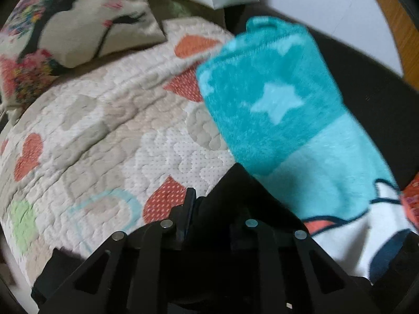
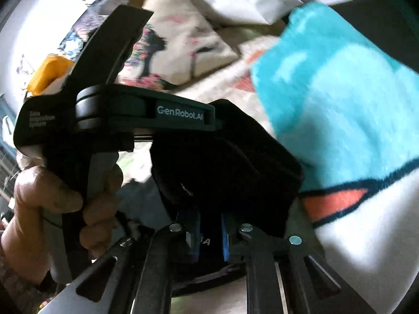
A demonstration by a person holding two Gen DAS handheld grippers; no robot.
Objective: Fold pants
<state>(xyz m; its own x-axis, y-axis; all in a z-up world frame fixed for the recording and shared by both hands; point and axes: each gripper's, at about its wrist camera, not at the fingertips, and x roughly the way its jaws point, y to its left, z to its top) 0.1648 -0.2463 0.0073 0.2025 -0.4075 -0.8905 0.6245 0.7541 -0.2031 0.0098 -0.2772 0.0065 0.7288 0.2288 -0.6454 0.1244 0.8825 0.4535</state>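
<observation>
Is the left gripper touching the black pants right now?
Touching. The left wrist view shows the left gripper closed on a fold of the black pants, cloth bunched between its fingers, no gap.

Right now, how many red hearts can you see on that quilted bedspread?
5 on the quilt in the left wrist view: two beside the teal pants, one near the gripper, two at the left edge. More may be hidden.

The pants [image 1: 230, 183] hang at 6 o'clock over the quilt [image 1: 104, 130]. The blanket [image 1: 275, 104] lies at 3 o'clock on it, the pillow [image 1: 73, 18] at 11.
</observation>
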